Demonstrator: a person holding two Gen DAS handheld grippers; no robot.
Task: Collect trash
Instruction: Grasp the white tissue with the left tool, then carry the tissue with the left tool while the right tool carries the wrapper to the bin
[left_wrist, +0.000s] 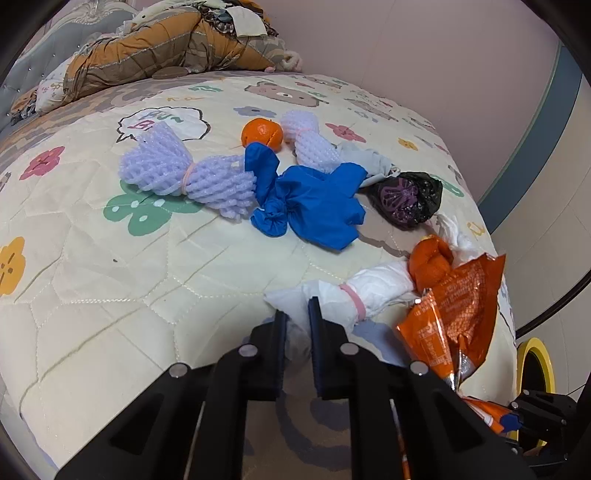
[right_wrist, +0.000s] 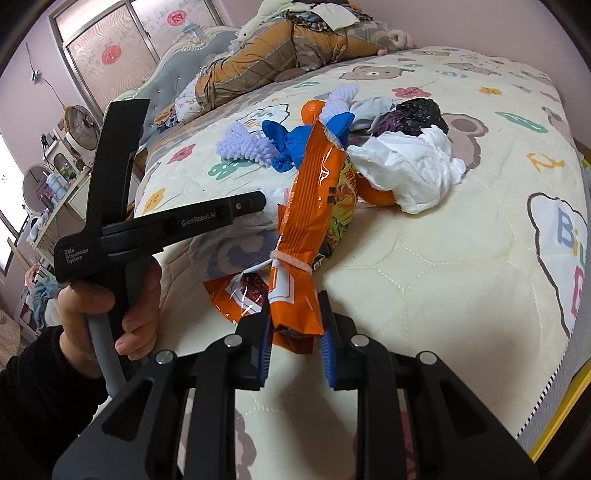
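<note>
Left wrist view: left hand-held gripper (left_wrist: 297, 314) is clenched on the end of a white plastic bundle (left_wrist: 364, 293) tied with a pink band, at the near edge of the bed (left_wrist: 110, 280). Still lying on the bed: two purple foam nets (left_wrist: 186, 173), a blue glove (left_wrist: 314, 206), a black bag wad (left_wrist: 408, 199), a tangerine (left_wrist: 261, 133). A yellow rim (left_wrist: 537, 363) shows low right (possibly a bin, contents hidden).

Right wrist view: right hand-held gripper (right_wrist: 295, 317) is grasping the tail of an orange snack wrapper (right_wrist: 314, 206), also banded. A white bag (right_wrist: 410, 173) lies loose behind it. No container shows anything inside, so I'd judge collecting is barely begun: two items gripped, most of the pile left.
</note>
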